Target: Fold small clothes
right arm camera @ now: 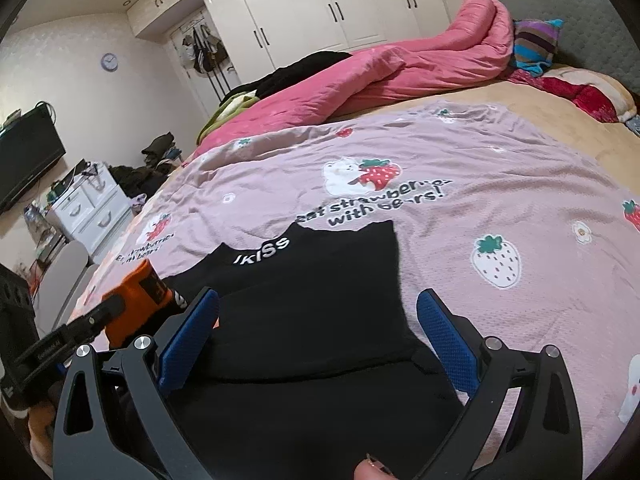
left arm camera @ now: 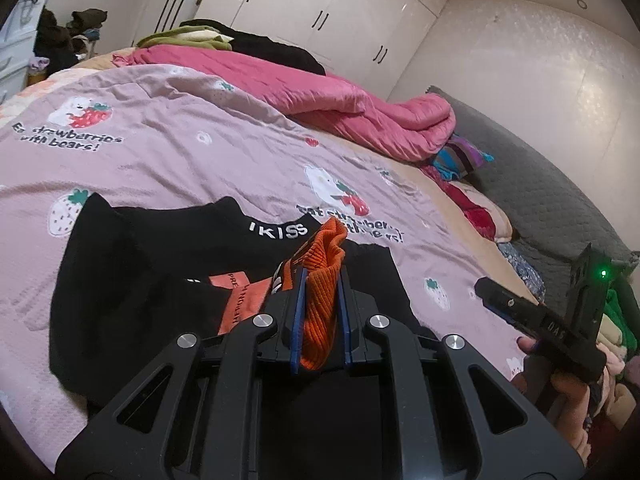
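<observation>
A small black top with "KISS" lettering at the neck (left arm camera: 152, 264) lies flat on the pink strawberry sheet (left arm camera: 180, 160). My left gripper (left arm camera: 321, 280) is shut on its orange ribbed cuff (left arm camera: 320, 320), which bunches up between the blue pads above the top's chest. In the right wrist view the same top (right arm camera: 320, 272) lies under my right gripper (right arm camera: 318, 300), whose blue pads stand wide apart with nothing pinched. The orange cuff (right arm camera: 136, 296) shows at the left there, held by the left gripper (right arm camera: 106, 310). The right gripper (left arm camera: 492, 300) is also in view at the right of the left wrist view, off the top.
A rumpled pink quilt (right arm camera: 380, 72) lies along the bed's far side, with dark clothes behind it. A striped pillow (right arm camera: 532, 44) and a red blanket (right arm camera: 588, 100) sit by the grey headboard (right arm camera: 580, 12). White wardrobes (right arm camera: 304, 8) line the wall. A hand (left arm camera: 568, 396) holds the right gripper.
</observation>
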The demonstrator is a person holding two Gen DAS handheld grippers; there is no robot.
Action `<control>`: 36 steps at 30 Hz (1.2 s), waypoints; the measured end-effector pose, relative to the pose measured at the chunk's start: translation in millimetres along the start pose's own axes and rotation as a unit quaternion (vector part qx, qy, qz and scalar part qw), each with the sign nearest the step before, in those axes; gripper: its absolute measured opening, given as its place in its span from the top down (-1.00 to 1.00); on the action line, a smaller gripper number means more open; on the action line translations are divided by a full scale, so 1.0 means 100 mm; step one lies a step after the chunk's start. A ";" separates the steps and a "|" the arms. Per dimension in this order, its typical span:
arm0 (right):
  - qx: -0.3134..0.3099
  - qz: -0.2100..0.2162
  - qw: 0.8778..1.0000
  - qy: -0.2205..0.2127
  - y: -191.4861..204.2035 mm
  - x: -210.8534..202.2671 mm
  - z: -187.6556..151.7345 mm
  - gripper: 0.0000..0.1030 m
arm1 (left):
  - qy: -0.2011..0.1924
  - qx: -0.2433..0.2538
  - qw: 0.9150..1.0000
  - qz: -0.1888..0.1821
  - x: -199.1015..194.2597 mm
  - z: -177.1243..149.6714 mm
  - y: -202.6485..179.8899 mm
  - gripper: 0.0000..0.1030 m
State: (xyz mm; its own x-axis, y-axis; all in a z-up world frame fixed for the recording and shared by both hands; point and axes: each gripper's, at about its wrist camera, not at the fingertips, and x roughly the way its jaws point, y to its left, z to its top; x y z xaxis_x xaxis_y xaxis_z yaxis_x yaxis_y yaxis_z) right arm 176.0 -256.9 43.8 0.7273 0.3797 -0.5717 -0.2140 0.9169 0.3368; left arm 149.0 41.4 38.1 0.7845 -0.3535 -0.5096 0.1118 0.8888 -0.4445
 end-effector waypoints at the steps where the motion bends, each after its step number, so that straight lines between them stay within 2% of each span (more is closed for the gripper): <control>1: 0.003 -0.001 1.000 -0.002 -0.03 -0.01 0.00 -0.91 | 0.003 0.000 1.000 -0.001 0.02 -0.01 0.00 0.86; 13: 0.028 -0.004 1.000 0.004 -0.20 -0.02 -0.01 -0.91 | 0.056 -0.010 0.998 -0.040 0.34 -0.18 -0.06 0.81; 15: 0.028 -0.002 1.000 0.007 -0.20 0.00 -0.02 -0.91 | 0.064 -0.014 0.997 -0.043 0.38 -0.20 -0.06 0.71; 17: 0.028 0.001 0.999 0.017 -0.19 0.03 -0.05 -0.91 | 0.070 -0.013 0.997 -0.034 0.39 -0.21 -0.06 0.40; 19: 0.025 0.011 0.999 0.033 -0.15 0.09 -0.08 -0.91 | 0.067 -0.013 0.997 -0.028 0.36 -0.19 -0.05 0.26; 21: 0.018 0.019 0.998 0.051 -0.09 0.15 -0.14 -0.91 | 0.063 -0.010 0.998 -0.012 0.31 -0.16 -0.03 -0.06; 22: 0.014 0.023 0.998 0.060 -0.06 0.19 -0.17 -0.91 | 0.061 -0.007 0.998 0.001 0.29 -0.15 -0.02 -0.45; 23: 0.008 0.027 0.997 0.070 -0.01 0.23 -0.20 -0.91 | 0.058 0.000 0.998 0.021 0.26 -0.13 -0.01 -0.67; 25: -0.003 0.037 0.995 0.091 0.10 0.33 -0.28 -0.91 | 0.052 0.008 0.998 0.044 0.22 -0.10 0.02 -0.82; 29: -0.019 0.060 0.990 0.128 0.34 0.52 -0.47 -0.91 | 0.044 0.005 0.996 0.077 0.14 -0.04 0.14 -0.82; 36: -0.055 0.068 0.986 0.139 0.71 0.67 -0.62 -0.89 | 0.050 -0.007 0.992 0.116 0.09 0.01 0.36 -0.82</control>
State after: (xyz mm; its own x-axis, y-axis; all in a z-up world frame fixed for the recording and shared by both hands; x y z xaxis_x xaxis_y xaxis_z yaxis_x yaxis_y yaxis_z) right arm 169.2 -159.2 -16.5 0.4830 0.5051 -0.7153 -0.3780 0.8571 0.3500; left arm 160.6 70.4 18.3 0.7229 -0.1685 -0.6701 -0.0734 0.9456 -0.3170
